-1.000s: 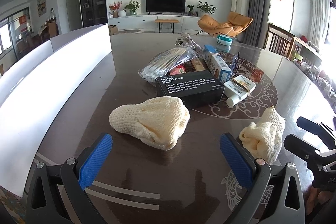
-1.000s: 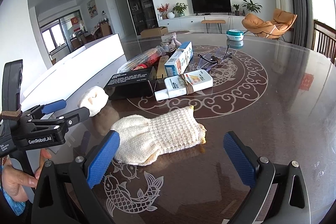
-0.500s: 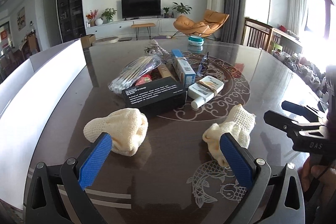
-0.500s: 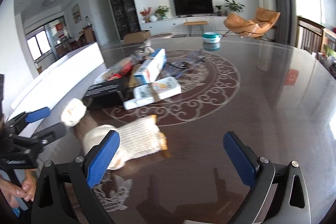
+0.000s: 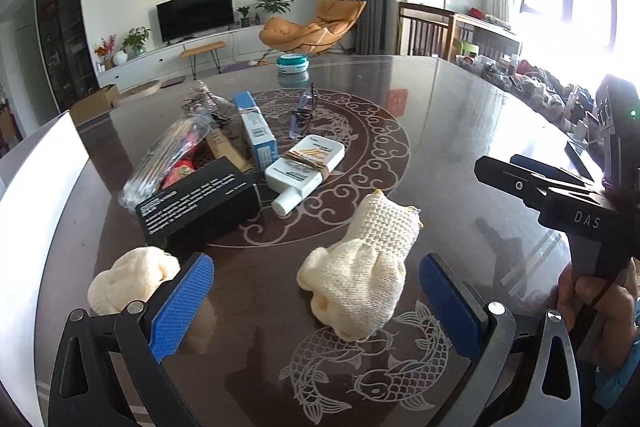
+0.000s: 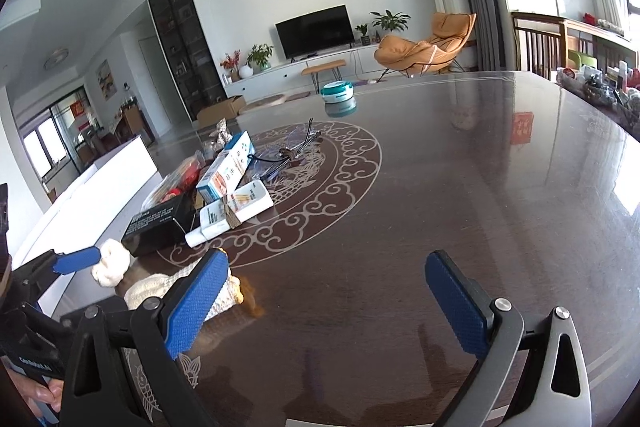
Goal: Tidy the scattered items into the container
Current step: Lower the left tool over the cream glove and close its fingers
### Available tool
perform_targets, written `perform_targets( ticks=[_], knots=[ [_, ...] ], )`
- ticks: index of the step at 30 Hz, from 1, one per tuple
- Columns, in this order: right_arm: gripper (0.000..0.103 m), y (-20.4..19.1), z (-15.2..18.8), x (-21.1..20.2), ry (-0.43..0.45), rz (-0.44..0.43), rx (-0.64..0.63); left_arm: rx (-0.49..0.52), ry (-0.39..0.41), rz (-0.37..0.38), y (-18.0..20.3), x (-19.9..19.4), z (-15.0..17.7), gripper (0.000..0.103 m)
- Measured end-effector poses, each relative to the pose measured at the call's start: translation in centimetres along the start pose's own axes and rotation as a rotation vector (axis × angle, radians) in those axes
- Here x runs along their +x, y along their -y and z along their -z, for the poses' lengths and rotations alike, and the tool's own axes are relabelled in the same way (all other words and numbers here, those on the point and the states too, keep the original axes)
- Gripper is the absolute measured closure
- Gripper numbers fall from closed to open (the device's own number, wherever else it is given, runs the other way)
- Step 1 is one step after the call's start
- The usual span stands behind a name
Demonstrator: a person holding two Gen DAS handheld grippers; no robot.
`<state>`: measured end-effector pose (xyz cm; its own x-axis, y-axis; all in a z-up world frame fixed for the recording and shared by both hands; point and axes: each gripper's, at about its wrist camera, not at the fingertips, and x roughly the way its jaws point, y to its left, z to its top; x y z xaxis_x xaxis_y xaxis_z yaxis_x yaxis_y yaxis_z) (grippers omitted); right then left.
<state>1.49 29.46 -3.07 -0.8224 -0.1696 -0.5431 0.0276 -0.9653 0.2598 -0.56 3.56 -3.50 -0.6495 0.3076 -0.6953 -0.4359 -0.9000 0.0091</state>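
A cream knitted glove (image 5: 364,267) lies flat on the dark table, between the fingers of my open left gripper (image 5: 315,263). A second cream glove (image 5: 124,283), balled up, sits to its left, partly behind the left finger. My right gripper (image 6: 326,257) is open over bare tabletop; the flat glove (image 6: 160,291) shows behind its left finger. In the left wrist view the right gripper (image 5: 496,163) hovers at the right, held by a hand. The long white container (image 5: 36,187) runs along the table's left side.
Behind the gloves are piled a black box (image 5: 196,203), a white banded bottle (image 5: 306,163), a blue-white carton (image 5: 256,131), a plastic-wrapped pack (image 5: 168,155) and glasses (image 5: 302,115). A teal tin (image 5: 293,63) stands at the far edge. The table's right half (image 6: 500,187) is bare.
Both grippers swung to the right. The left went from framing the balled glove to framing the flat one. The right moved off the flat glove to bare table. Both stayed open.
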Motion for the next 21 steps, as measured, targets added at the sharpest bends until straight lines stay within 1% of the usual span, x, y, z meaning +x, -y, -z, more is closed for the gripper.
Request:
perform_targets(
  ticks=[4,9,17,21],
  knots=[
    [0.003,0.7,0.0,-0.6,0.021,-0.012,0.034,0.042,-0.04,0.048,1.7,1.6,-0.7,0.0],
    [0.003,1.6,0.0,-1.2,0.039,-0.022,0.076,0.074,-0.078,0.048,3.2,3.5,-1.1,0.0],
    [0.003,1.1,0.2,-1.3,0.043,-0.027,0.054,0.057,-0.164,0.091,3.5,6.1,-1.5,0.0],
    [0.003,1.5,0.2,-1.2,0.041,-0.036,0.074,0.081,-0.186,0.082,4.0,6.4,-1.2,0.0]
  ],
)
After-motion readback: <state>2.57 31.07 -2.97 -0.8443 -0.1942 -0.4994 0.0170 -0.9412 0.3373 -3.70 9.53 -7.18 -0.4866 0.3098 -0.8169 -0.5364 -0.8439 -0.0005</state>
